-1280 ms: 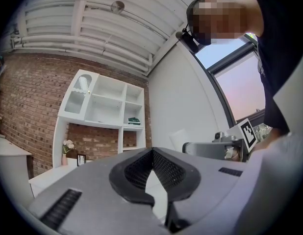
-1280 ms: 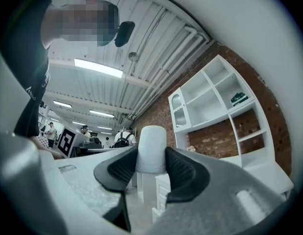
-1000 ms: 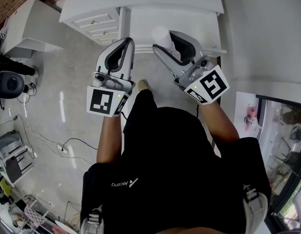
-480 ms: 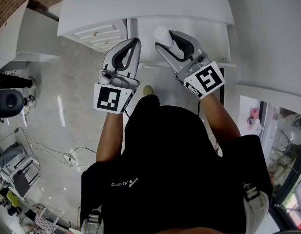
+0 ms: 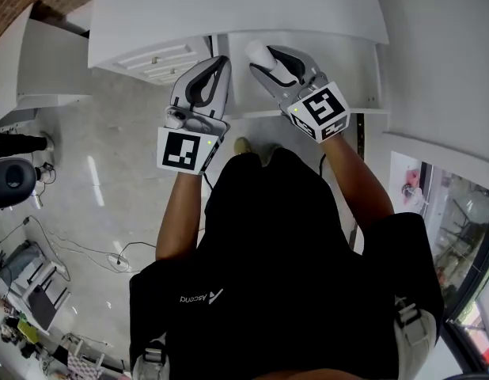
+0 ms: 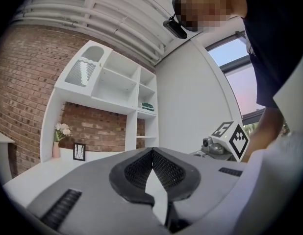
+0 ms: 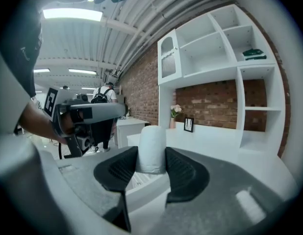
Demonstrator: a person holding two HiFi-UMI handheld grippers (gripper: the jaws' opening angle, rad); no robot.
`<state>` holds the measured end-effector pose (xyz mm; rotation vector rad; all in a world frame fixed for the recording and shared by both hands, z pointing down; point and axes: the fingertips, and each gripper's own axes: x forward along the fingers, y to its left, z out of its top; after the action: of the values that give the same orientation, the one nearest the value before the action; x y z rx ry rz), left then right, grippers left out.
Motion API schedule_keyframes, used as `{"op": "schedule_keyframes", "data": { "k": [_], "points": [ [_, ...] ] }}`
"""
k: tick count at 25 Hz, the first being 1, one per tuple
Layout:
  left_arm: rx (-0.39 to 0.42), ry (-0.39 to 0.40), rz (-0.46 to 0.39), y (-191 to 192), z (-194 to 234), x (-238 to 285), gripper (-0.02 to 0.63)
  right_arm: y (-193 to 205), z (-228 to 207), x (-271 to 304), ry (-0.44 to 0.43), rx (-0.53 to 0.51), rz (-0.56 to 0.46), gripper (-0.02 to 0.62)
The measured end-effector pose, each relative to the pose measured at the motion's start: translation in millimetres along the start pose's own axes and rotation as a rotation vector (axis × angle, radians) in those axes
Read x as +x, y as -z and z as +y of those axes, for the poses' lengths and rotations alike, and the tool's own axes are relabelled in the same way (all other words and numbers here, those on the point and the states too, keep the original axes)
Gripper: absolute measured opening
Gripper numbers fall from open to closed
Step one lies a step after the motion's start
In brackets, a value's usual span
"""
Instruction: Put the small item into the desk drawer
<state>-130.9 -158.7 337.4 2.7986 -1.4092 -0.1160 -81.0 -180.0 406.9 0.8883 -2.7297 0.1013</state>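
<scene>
Your right gripper (image 5: 264, 58) pinches the small white item (image 5: 258, 52) over the open drawer (image 5: 347, 66) at 12 o'clock. Your left gripper (image 5: 218, 66), fingers pressed together and empty, sits just beside it at 11. Only the gripper views show the shelf (image 7: 225, 58), vase (image 7: 174, 119) and picture frame (image 7: 189, 125) behind the desk (image 5: 229, 6).

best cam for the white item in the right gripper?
Right gripper view: the white item sits centred, clamped between the jaws. Head view shows only its end past the right gripper. Left gripper view doesn't show it.
</scene>
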Motion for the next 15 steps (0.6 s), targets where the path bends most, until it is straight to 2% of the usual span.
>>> {"op": "schedule_keyframes", "data": {
  "k": [4, 8, 15],
  "points": [
    [-0.020, -0.013, -0.016, 12, 10, 13, -0.002, 38, -16, 26, -0.003, 0.003, 0.111, 0.175],
    [-0.019, -0.032, 0.004, 30, 22, 20, -0.002, 79, -28, 52, -0.012, 0.019, 0.221, 0.175],
    [-0.017, -0.076, 0.033, 52, 32, 31, -0.002, 130, -50, 78, 0.000, 0.060, 0.350, 0.175]
  ]
}}
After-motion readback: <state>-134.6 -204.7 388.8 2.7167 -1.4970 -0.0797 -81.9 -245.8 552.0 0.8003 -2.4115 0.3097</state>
